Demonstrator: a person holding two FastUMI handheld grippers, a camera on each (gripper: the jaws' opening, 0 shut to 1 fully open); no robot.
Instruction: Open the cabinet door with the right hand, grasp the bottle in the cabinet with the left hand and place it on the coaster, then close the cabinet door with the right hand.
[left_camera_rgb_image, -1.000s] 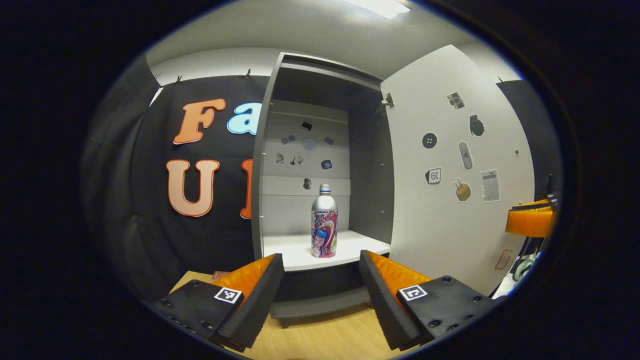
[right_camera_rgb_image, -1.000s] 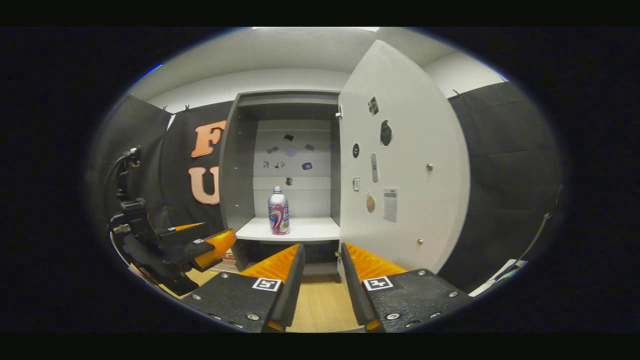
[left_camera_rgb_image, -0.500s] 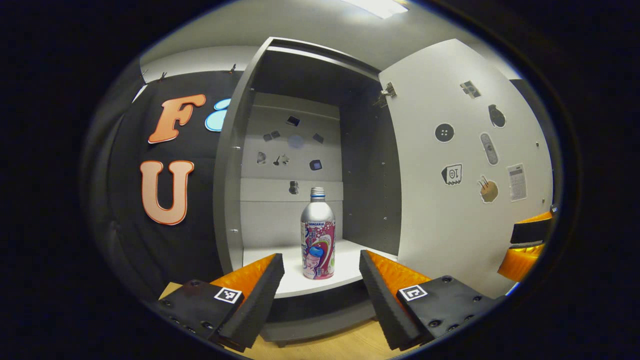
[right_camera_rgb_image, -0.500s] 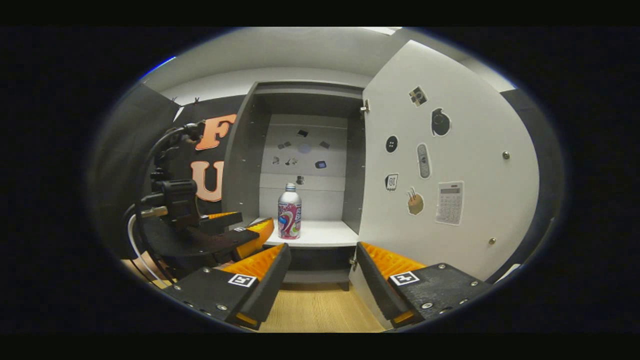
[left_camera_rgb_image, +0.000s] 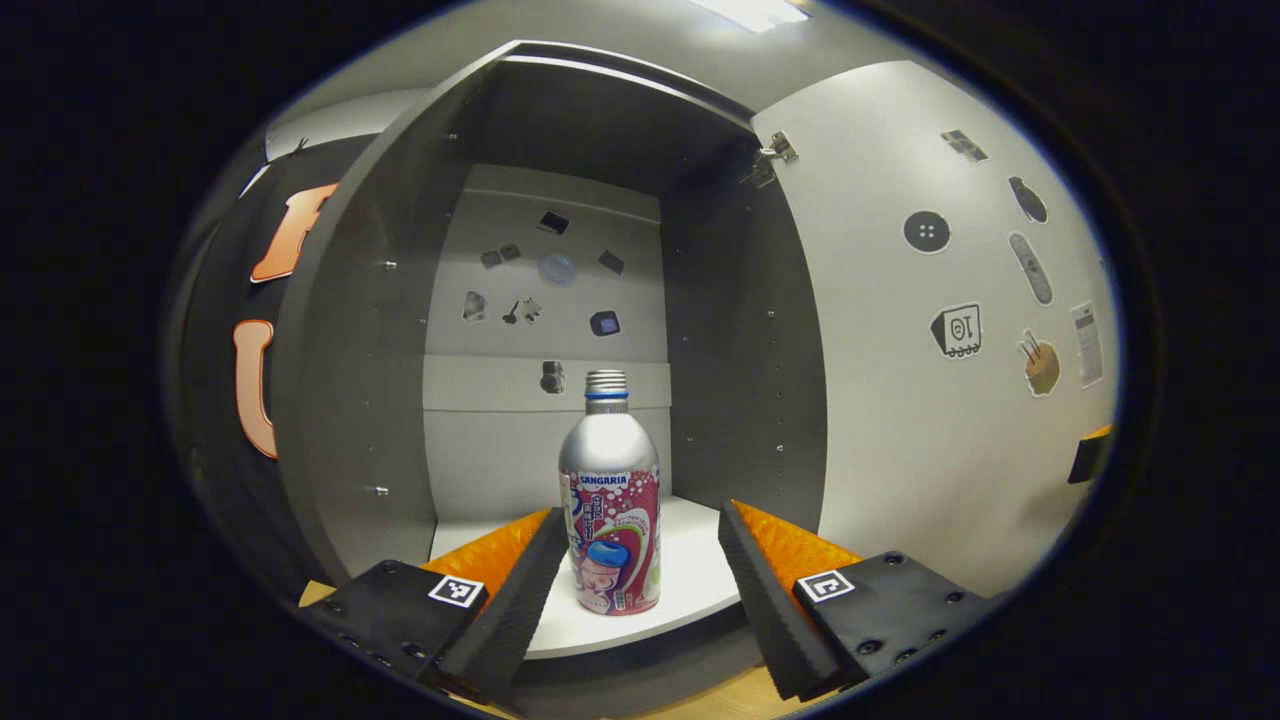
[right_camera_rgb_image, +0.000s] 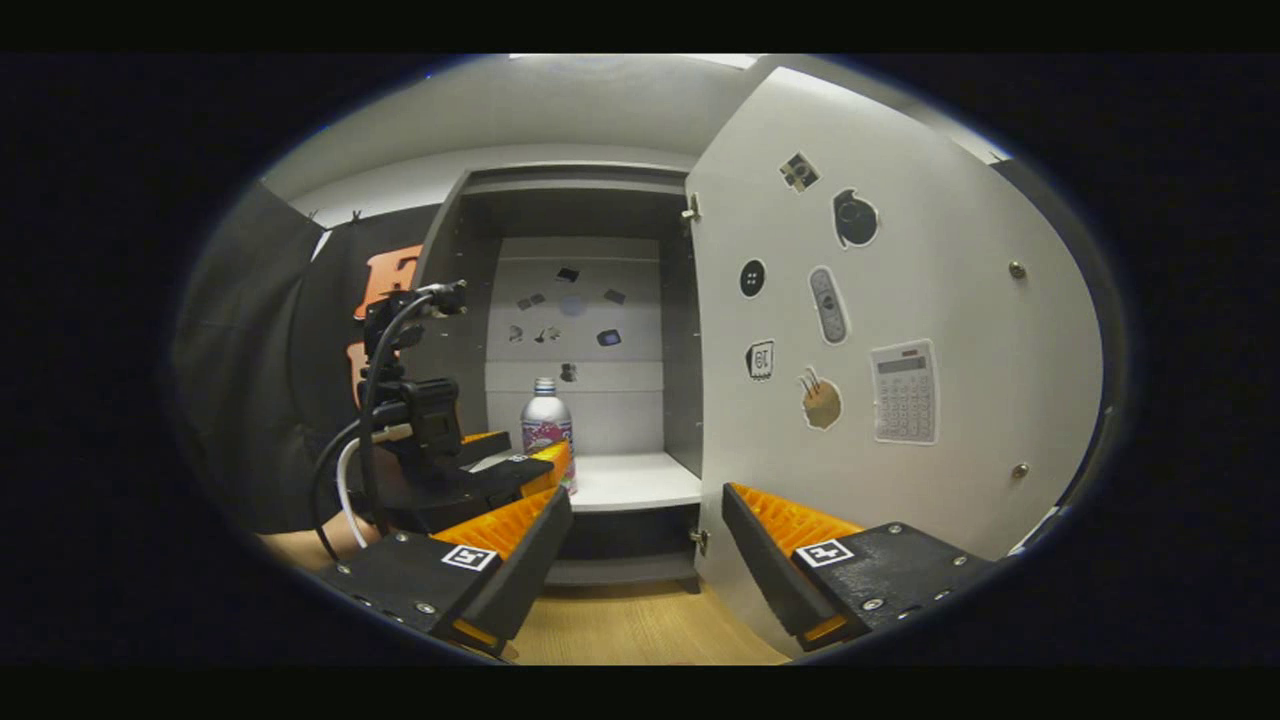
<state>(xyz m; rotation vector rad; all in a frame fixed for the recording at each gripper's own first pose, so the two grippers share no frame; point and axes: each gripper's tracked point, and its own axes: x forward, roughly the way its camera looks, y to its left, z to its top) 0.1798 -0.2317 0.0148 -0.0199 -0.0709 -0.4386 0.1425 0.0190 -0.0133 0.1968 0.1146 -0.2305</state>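
Two fingers spread wide on the left gripper, and the bottle stands upright dead ahead at twelve o'clock, between them but untouched, on the cabinet shelf. Its long axis runs vertical, so I'd judge a straight push forward, then a squeeze. The right gripper hangs back, parted and empty, beside the open door, clearly the farther one.

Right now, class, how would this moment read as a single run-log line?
door: open | bottle: upright on cabinet shelf | left tongs: open, straddling bottle, no grip | right tongs: open, empty
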